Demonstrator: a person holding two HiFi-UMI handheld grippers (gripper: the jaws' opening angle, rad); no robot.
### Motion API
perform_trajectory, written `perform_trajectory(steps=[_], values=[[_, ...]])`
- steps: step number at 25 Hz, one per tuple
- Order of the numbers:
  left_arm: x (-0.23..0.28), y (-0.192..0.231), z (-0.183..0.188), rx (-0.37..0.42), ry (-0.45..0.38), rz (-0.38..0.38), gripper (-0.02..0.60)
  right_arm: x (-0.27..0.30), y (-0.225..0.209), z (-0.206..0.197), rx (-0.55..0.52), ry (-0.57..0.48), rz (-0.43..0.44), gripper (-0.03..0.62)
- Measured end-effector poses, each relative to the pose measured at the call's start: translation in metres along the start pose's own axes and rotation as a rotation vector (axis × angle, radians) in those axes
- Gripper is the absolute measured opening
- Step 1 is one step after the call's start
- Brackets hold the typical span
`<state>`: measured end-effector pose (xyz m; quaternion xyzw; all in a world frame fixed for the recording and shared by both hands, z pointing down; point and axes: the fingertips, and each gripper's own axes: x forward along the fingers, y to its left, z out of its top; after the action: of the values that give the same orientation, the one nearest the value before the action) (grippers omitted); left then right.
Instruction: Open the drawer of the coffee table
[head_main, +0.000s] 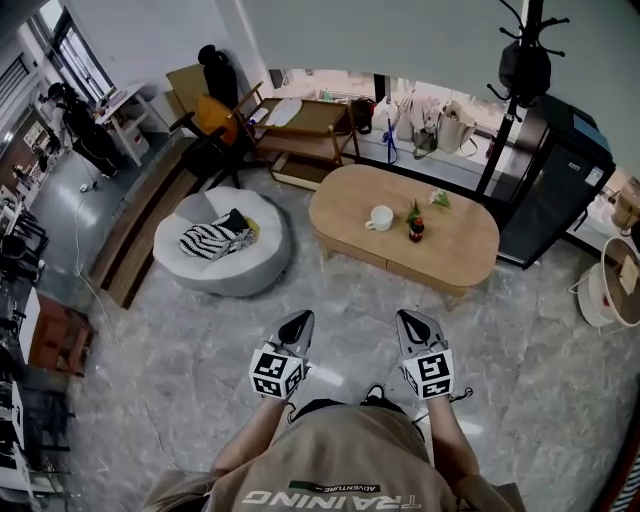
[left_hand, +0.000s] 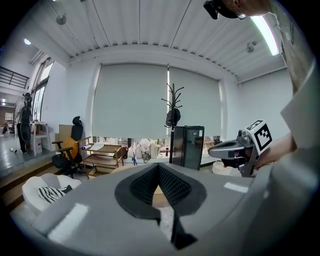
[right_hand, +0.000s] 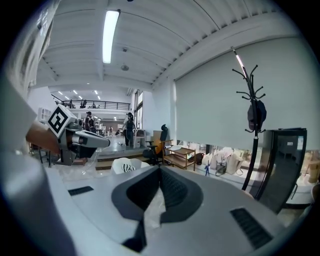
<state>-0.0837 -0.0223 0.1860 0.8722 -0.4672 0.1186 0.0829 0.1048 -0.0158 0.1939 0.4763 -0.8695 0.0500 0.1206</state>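
The coffee table (head_main: 460, 238) stands ahead of us on the floor (head_main: 150, 340), well apart from both grippers. It is a long oval with rounded ends, a pale wood top with a smooth matte face, and a deep side band of the same wood. On that top sit a white mug (head_main: 381, 218) and, just beside it, a small dark bottle with green sprigs (head_main: 415, 228).

From the head view we cannot pick out the drawer: no seam or handle shows along the table's near side. The table's legs are hidden under the top. In both gripper views the grey gripper bodies cover nearly all of the table.

The left gripper (head_main: 300, 320) and the right gripper (head_main: 413, 322) point toward the table's near side, side by side. Each has its ribbed black pads pressed together at the tips, with nothing between them.

Left of the table is a round white pouf (head_main: 245, 270) with a soft padded look, carrying a black-and-white striped cloth (head_main: 210, 240). Right of the table stands a black cabinet (head_main: 555, 190), cut off partly by a black coat stand (head_main: 497, 150). The floor is glossy grey stone with pale veining.
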Motion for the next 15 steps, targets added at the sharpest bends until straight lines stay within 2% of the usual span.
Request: perform_trajectory(steps=[10,15], values=[[0.036,-0.014,-0.006,-0.019,0.028,-0.014,0.006,0.004,-0.025,-0.024,0.024,0.045,0.013,0.005],[0.048,-0.006,-0.012,-0.033,0.031,-0.014,0.006,0.012,-0.024,-0.031,0.012,0.073,0.023,0.005]])
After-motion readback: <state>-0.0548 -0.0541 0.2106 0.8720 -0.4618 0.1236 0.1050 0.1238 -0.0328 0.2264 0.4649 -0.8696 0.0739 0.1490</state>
